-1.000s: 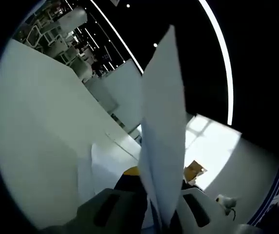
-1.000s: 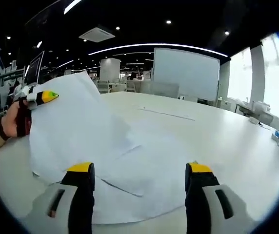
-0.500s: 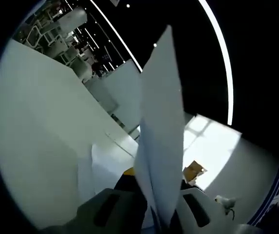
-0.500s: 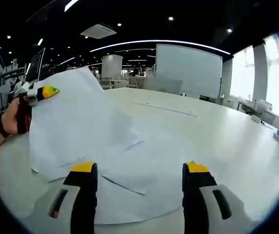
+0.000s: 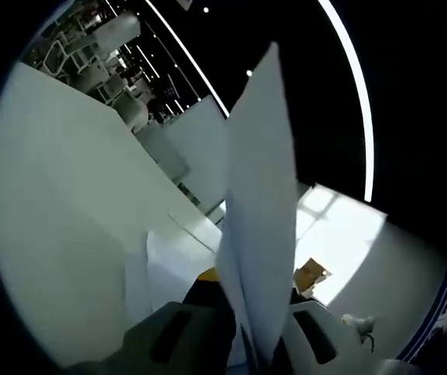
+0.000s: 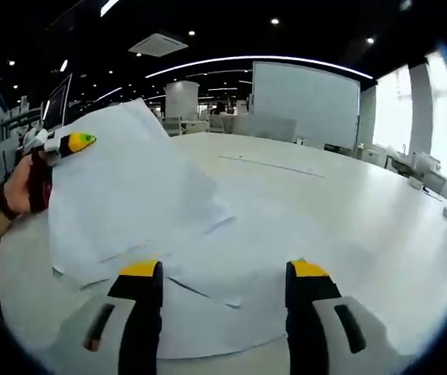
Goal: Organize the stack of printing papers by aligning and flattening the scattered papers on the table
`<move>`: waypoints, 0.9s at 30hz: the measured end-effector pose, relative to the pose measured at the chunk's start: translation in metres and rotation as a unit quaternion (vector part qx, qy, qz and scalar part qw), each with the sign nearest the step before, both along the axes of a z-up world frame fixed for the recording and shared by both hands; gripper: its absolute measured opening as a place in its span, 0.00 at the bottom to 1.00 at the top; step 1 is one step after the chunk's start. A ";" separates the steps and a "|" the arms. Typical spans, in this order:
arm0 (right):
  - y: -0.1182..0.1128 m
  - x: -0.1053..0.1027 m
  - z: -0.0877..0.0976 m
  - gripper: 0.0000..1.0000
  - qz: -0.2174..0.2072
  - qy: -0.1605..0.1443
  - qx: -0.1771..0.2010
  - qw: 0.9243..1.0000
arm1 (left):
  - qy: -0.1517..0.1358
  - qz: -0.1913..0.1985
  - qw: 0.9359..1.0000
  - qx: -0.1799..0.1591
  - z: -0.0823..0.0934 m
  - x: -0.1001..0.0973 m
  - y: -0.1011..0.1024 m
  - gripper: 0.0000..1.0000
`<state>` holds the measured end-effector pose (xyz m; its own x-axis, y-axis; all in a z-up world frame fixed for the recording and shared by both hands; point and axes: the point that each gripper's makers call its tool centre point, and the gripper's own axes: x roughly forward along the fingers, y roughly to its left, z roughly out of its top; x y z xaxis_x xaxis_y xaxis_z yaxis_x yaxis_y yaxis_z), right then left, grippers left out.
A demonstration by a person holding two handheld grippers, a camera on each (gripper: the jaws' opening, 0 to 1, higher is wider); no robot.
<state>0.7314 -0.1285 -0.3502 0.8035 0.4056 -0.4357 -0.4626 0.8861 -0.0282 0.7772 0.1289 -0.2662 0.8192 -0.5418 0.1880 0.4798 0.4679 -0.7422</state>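
A white sheet (image 5: 259, 219) stands edge-on between the jaws of my left gripper (image 5: 251, 312), which is shut on it. In the right gripper view, that left gripper (image 6: 71, 143), held by a person's hand (image 6: 16, 191), lifts one side of the sheet (image 6: 122, 195) off the table (image 6: 348, 219). Several more white papers (image 6: 208, 312) lie loosely overlapped and fanned out on the table beneath it. My right gripper (image 6: 223, 272) hovers over the near edge of these papers, open, with nothing between its yellow-tipped fingers (image 6: 141, 269).
The round white table stretches far back and right. A large whiteboard (image 6: 305, 105) stands behind it, and small items (image 6: 419, 183) sit near the right edge. A monitor (image 6: 55, 105) stands at the left. A cardboard box (image 5: 311, 273) shows beyond the sheet.
The right gripper view has crept forward and a little lower over the papers. The sheet held by the left gripper swayed slightly and came back; its grip is unchanged.
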 end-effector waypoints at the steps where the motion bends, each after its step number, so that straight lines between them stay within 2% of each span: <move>1: 0.001 0.000 0.000 0.55 0.002 0.001 0.001 1.000 | 0.000 0.000 1.000 0.000 0.000 0.000 0.000 0.07; 10: 0.007 -0.002 -0.001 0.43 0.022 0.014 0.015 1.000 | 0.000 0.000 1.000 0.000 0.001 -0.001 -0.002 0.07; 15: 0.004 0.001 -0.001 0.38 0.020 0.014 0.014 1.000 | 0.000 -0.001 1.000 -0.001 0.001 -0.001 -0.001 0.07; 24: -0.002 0.005 0.002 0.28 0.018 -0.019 -0.023 0.999 | 0.000 -0.001 1.000 -0.001 0.000 0.000 0.000 0.07; 27: -0.002 0.005 0.002 0.27 0.019 -0.022 -0.026 0.999 | 0.001 -0.001 1.000 -0.001 0.000 0.000 0.000 0.07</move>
